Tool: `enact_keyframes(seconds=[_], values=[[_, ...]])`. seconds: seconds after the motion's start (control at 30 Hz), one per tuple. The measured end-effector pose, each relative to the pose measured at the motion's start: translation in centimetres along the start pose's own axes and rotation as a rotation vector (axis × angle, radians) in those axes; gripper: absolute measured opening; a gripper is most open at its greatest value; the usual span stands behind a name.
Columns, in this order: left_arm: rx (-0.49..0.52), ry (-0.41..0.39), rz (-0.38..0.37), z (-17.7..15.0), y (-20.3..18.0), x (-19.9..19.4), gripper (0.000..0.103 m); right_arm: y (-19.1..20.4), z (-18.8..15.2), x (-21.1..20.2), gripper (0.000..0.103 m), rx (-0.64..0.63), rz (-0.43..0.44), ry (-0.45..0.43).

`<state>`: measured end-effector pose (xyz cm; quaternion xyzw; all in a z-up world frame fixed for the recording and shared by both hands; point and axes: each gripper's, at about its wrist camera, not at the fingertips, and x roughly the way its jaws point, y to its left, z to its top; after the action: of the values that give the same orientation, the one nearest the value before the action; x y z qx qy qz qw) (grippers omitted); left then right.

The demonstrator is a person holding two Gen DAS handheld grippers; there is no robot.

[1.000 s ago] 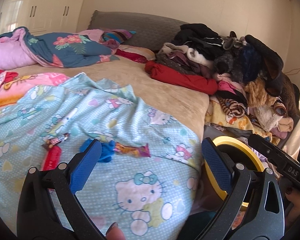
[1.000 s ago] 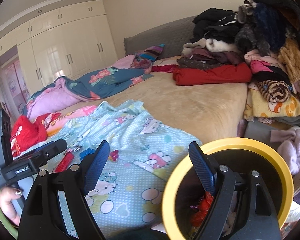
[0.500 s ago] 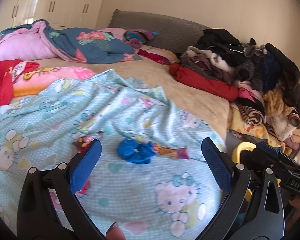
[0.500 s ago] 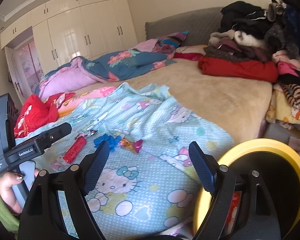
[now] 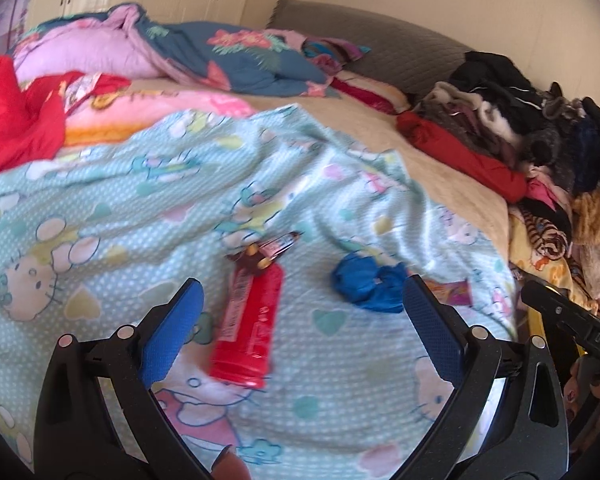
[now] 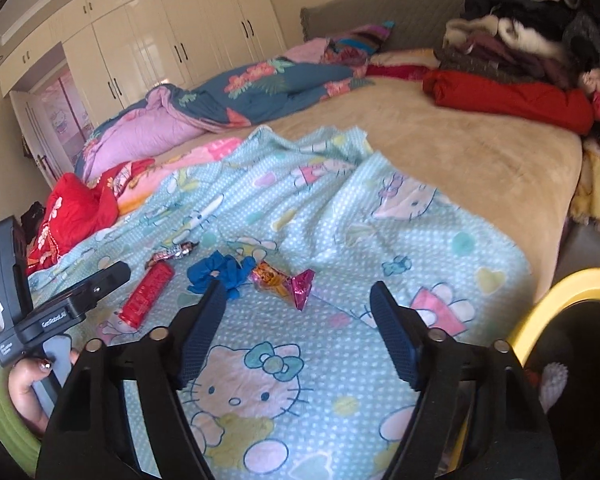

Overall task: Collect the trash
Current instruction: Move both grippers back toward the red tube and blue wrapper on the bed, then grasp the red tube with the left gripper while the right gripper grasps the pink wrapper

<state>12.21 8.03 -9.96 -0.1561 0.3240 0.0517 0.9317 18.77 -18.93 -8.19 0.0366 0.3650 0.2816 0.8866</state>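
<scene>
Here: cartoon-print blanket (image 6: 340, 216) over beige bed (image 6: 480, 160), seemingly wardrobes (image 6: 172, 36) behind; left hand-held gripper (image 5: 300, 320) wide, right hand-held gripper (image 6: 296, 320) closing, empty.

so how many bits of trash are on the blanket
4: red wrapper leftmost, small dark wrapper just behind it, blue wad mid, orange-pink wrapper right. Folds may hide more.

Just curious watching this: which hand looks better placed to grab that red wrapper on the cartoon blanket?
Left, probably. The red wrapper lies between the open left gripper fingers. The right gripper, jaws closing on nothing, faces the pink-orange wrapper.
</scene>
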Motion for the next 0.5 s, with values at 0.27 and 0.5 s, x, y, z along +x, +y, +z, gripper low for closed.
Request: enact_keyframes(seconds=[0.27,0.5], values=[[-0.038,0.069,0.003,-0.9,1.6,1.9,0.064,0.5,-0.2,4.4,0.056,-0.003,0.024,0.085],[-0.048,0.111,0.005,-1.5,2.0,2.9,0.052,0.5,0.0,6.8,0.051,0.007,0.021,0.120]])
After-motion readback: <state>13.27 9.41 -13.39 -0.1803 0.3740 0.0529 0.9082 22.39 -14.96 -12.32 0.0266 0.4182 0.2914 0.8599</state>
